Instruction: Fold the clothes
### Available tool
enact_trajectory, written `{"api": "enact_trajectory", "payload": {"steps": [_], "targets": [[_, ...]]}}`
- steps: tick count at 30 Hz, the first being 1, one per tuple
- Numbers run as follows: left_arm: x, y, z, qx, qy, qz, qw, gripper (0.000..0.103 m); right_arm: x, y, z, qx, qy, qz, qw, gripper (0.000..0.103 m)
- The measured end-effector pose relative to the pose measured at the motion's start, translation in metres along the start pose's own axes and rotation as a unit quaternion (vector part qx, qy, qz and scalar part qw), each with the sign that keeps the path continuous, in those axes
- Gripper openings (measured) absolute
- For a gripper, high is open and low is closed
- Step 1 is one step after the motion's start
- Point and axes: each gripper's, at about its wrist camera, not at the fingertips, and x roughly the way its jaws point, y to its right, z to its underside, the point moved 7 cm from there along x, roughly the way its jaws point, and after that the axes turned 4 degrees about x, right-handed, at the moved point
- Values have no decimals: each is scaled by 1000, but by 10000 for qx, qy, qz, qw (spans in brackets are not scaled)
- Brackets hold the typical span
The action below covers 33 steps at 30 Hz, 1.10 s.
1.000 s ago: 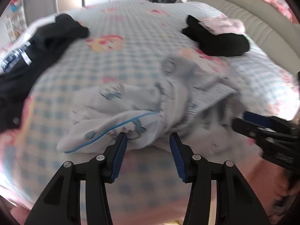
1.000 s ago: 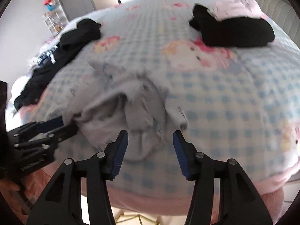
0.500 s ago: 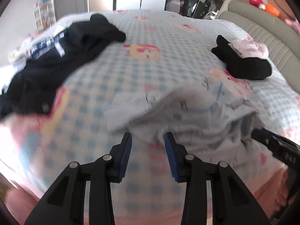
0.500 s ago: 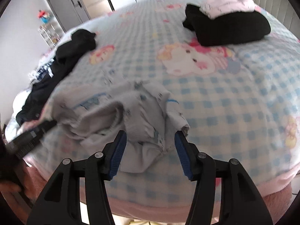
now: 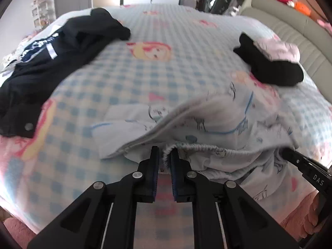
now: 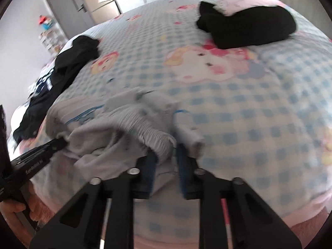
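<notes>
A pale printed garment (image 5: 217, 120) with an elastic waistband lies bunched near the front edge of the bed. My left gripper (image 5: 165, 152) is closing, and its pads pinch the gathered waistband edge between them. In the right wrist view, the same garment (image 6: 124, 124) has its ruffled waistband between the blue pads of my right gripper (image 6: 166, 155), whose jaws are closing on it. Each gripper also shows in the other's view, gripping the cloth: the right gripper (image 5: 290, 153) at the far right, the left gripper (image 6: 59, 143) at the left.
A black garment (image 5: 51, 47) sprawls across the left of the checked bedcover (image 5: 145, 78). A folded black piece with a pink one on top (image 5: 269, 66) sits at the back right near the padded headboard (image 5: 290, 27). A hand (image 6: 12, 209) holds the left gripper.
Both grippers went from wide open to closed on the garment's waistband. The views swung across the bed, and the garment's near edge now bunches up at the fingertips.
</notes>
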Motion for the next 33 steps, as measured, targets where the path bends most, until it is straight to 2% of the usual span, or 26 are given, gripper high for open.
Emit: {"api": "enact_trajectory", "payload": {"steps": [6, 12, 14, 18, 21, 22, 24, 25, 28, 30, 33], "targets": [[-55, 3, -17, 210, 685, -347, 9968, 10, -26, 0, -16, -73, 323, 77, 9994, 12], [-123, -10, -49, 54, 1260, -464, 9909, 10, -82, -39, -41, -601, 727, -80, 9955, 12], [-143, -15, -64, 27, 1467, -529, 9878, 10, -98, -52, -56, -790, 937, -106, 9924, 12], [-178, -24, -81, -53, 1840, -498, 9816, 10, -162, -82, -95, -986, 1706, -330, 9798, 12], [-171, -24, -75, 48, 1611, -426, 9860, 10, -185, -92, -96, -1092, 1879, -321, 9756, 13], [-155, -25, -66, 47, 1322, -392, 9904, 11, -178, -91, -89, -1161, 1768, -188, 9772, 14], [-115, -29, -40, -36, 583, -372, 9976, 11, -140, -77, -66, -1145, 1171, 59, 9865, 16], [-92, -33, -22, -114, 173, -320, 9993, 11, -120, -69, -54, -1128, 854, 179, 9898, 16], [-62, -36, 15, -273, -449, -106, 9986, 13, -71, -37, -5, -661, -208, 111, 9975, 16], [-61, -34, 28, -307, -480, 31, 9984, 15, -55, -19, 24, -441, -664, 34, 9968, 16], [-72, -21, 30, -95, -232, 263, 9993, 27, -51, -7, 49, -421, -957, 33, 9945, 16]]}}
